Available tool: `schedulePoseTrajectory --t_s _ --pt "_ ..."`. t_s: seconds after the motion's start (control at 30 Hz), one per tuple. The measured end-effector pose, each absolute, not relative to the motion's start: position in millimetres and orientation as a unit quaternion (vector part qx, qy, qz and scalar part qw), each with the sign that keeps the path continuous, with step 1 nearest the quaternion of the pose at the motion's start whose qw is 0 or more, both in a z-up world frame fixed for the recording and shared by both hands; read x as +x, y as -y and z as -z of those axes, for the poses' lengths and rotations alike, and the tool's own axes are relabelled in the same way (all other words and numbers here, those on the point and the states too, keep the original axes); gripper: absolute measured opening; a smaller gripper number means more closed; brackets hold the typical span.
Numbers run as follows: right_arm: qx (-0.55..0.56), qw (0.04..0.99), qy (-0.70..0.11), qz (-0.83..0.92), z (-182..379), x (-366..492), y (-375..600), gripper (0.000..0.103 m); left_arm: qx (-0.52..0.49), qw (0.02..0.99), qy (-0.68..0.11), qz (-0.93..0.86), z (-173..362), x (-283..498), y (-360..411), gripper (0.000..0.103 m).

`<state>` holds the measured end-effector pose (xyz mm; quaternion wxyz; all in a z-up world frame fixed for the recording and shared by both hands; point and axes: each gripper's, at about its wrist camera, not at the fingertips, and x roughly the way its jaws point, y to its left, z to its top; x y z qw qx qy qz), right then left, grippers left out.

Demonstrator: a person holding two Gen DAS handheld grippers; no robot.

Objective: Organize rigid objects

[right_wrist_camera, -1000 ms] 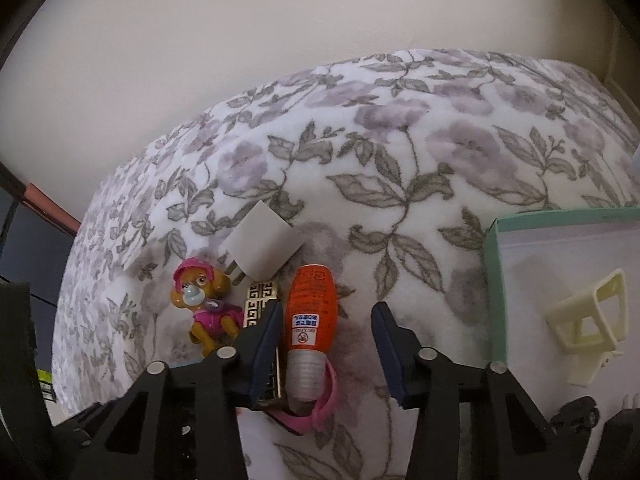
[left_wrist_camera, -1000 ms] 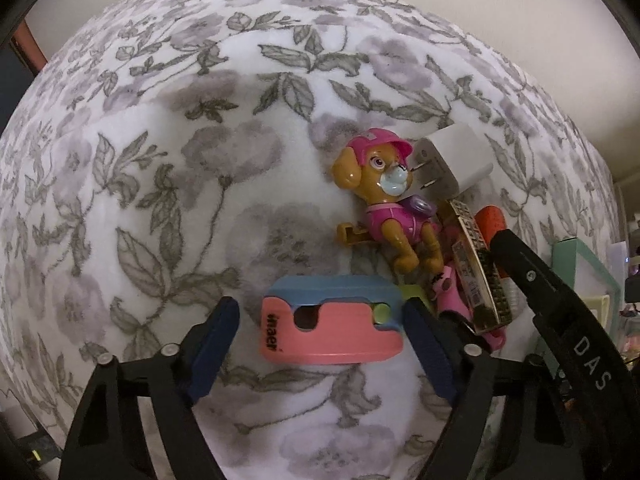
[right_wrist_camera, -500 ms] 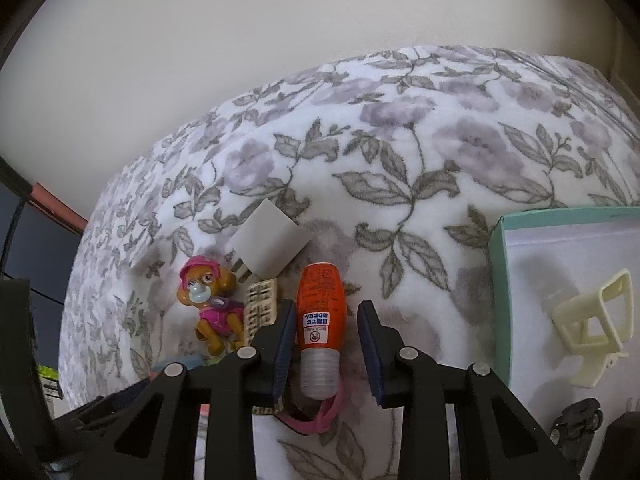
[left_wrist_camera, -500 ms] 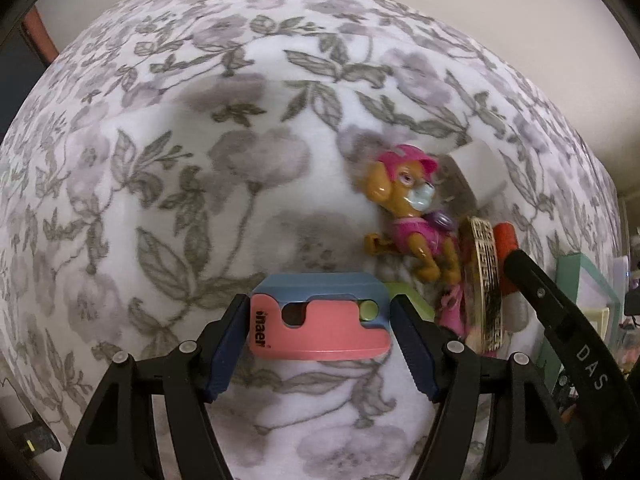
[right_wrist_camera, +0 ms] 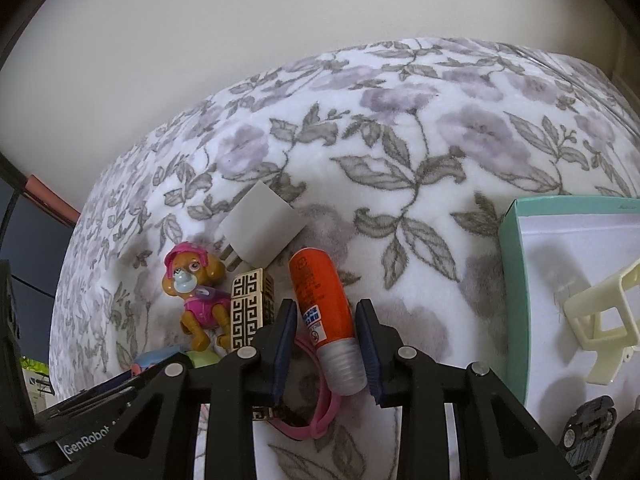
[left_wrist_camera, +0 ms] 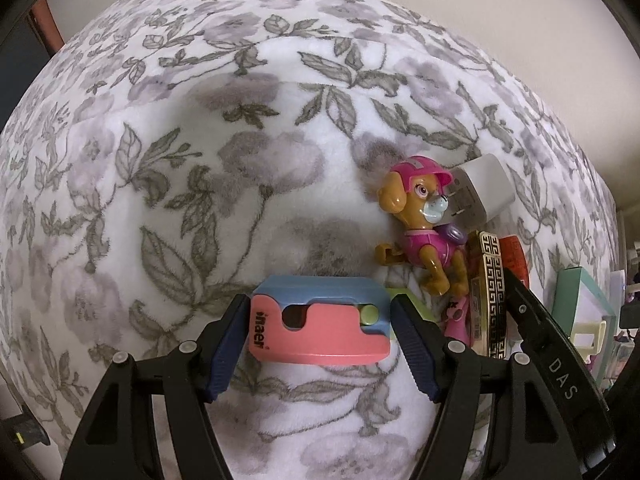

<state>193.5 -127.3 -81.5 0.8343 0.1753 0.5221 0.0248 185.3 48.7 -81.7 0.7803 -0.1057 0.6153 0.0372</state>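
Note:
My left gripper (left_wrist_camera: 320,328) is shut on a pink and blue block (left_wrist_camera: 320,320) marked "inaer", held just over the floral blanket. My right gripper (right_wrist_camera: 326,340) is shut on an orange glue bottle (right_wrist_camera: 322,296) with a clear cap, lifted above a pink strap (right_wrist_camera: 320,420). A toy dog in pink (left_wrist_camera: 420,224) (right_wrist_camera: 198,292), a white plug adapter (left_wrist_camera: 480,192) (right_wrist_camera: 260,232) and a gold and black patterned bar (left_wrist_camera: 490,292) (right_wrist_camera: 248,304) lie in a cluster between the grippers.
A teal-rimmed box (right_wrist_camera: 516,264) at the right holds a cream plastic frame (right_wrist_camera: 604,320) and a small dark toy car (right_wrist_camera: 588,428). The box rim also shows in the left wrist view (left_wrist_camera: 568,292). A pale wall stands behind the blanket (left_wrist_camera: 200,160).
Both grippers have closed: the left on the pink and blue block, the right on the orange bottle. The bottle now stands tilted and slightly raised between the pads.

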Motion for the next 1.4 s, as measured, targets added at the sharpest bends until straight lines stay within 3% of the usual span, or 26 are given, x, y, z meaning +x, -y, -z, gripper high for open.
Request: schedulePoseTrajectory --t_s 0.8,1.4 --pt "0.191 0.831 -0.521 -0.033 70 193 132 0.025 -0.122 0.784 -0.608 -0.039 67 182 -50 0.073" --pt "0.209 0.852 -0.478 -0.039 4 175 152 0.025 -0.155 0.816 -0.557 -0.022 11 160 -43 0.073"
